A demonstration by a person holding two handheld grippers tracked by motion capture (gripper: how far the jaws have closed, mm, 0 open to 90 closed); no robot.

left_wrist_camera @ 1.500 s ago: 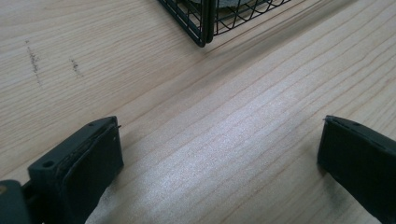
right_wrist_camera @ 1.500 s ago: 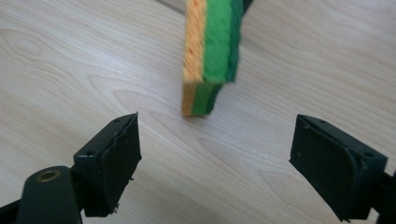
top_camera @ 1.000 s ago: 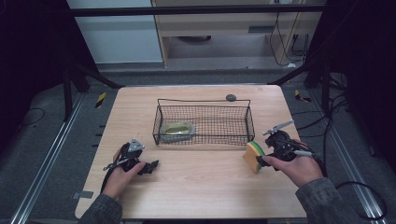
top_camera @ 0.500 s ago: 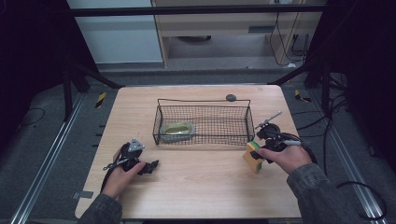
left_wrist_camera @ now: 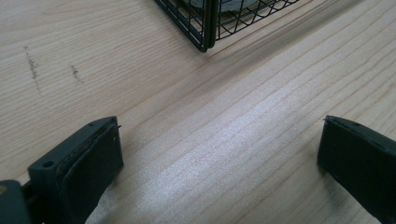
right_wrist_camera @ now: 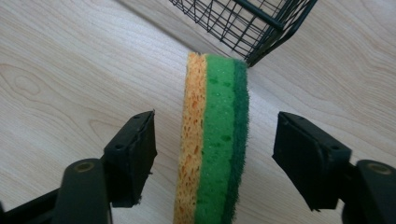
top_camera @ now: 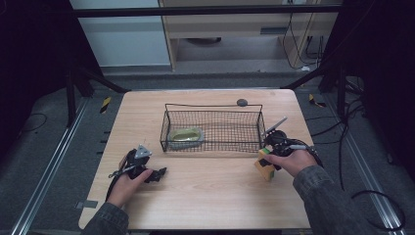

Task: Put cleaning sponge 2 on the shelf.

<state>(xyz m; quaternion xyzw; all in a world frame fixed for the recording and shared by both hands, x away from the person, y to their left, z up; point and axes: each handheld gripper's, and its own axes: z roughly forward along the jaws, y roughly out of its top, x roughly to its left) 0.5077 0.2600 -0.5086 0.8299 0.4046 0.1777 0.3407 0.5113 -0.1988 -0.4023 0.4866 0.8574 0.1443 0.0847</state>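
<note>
A sponge (right_wrist_camera: 212,140) with yellow, green and dark green layers stands on edge on the wooden table (top_camera: 205,196), just off the right front corner of the black wire basket (top_camera: 213,129). My right gripper (right_wrist_camera: 217,135) straddles it. Its jaws have just been closing, and a gap remains on each side of the sponge. In the high view the sponge (top_camera: 265,165) sits under the right gripper (top_camera: 272,148). My left gripper (top_camera: 159,174) rests low at the front left of the table, wide open with nothing between its jaws (left_wrist_camera: 219,140).
A pale green object (top_camera: 185,136) lies in the basket's left end. A small dark round thing (top_camera: 242,102) sits on the table behind the basket. A basket corner (left_wrist_camera: 205,28) shows ahead of the left gripper. Bare wood stretches along the table's front.
The right hand has moved left and down, bringing its gripper over the sponge by the basket corner. The left hand has stayed put.
</note>
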